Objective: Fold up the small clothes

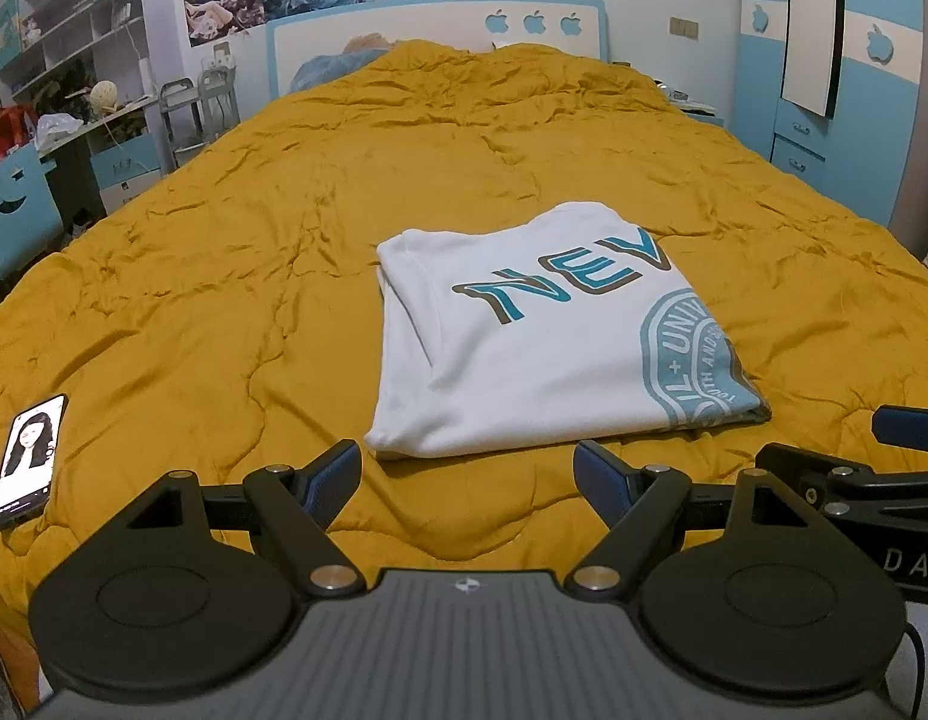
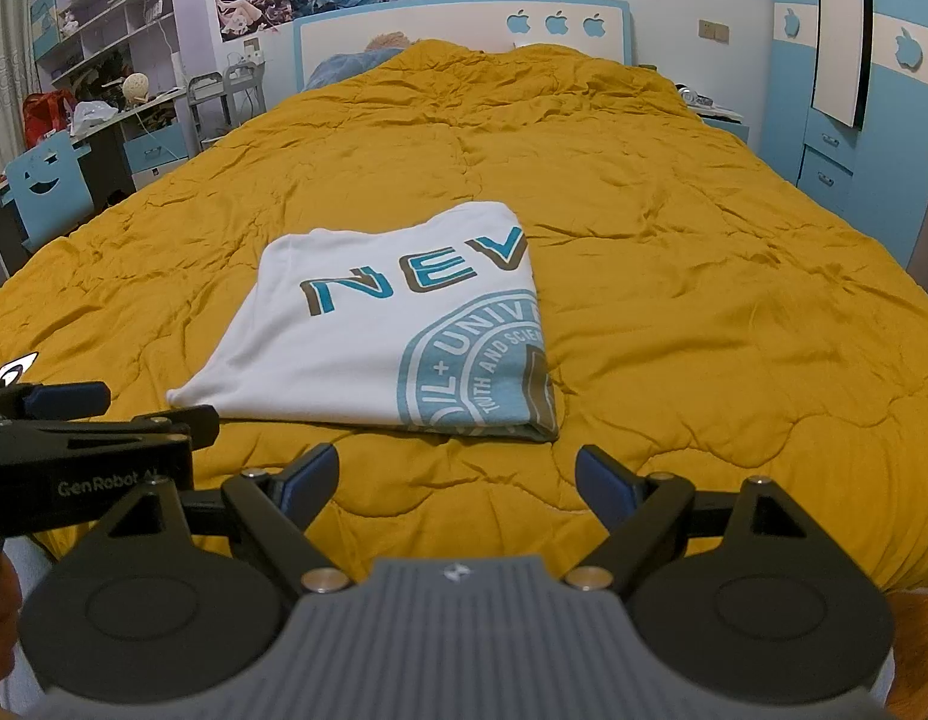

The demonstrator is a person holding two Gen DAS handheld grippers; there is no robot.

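White T-shirt [image 1: 524, 336], already folded into a compact rectangle, lying flat on the mustard quilt [image 1: 224, 240] toward the near middle of the bed, print facing up. Long axis running roughly near to far, slightly skewed. Left gripper [image 1: 467, 474] spread wide, holding nothing, hovering just short of the shirt's near hem, with the shirt directly ahead and a little right. Right gripper [image 2: 458, 471] likewise spread wide and empty, with the shirt ahead and to its left; near-right folded corner closest to it. Both about equally near, left one lined up with the near-left corner, right one with the near-right. Probably little left of the fold, perhaps one more halving far over near. Phone [image 1: 29, 459] resting on the quilt, well apart at far left.
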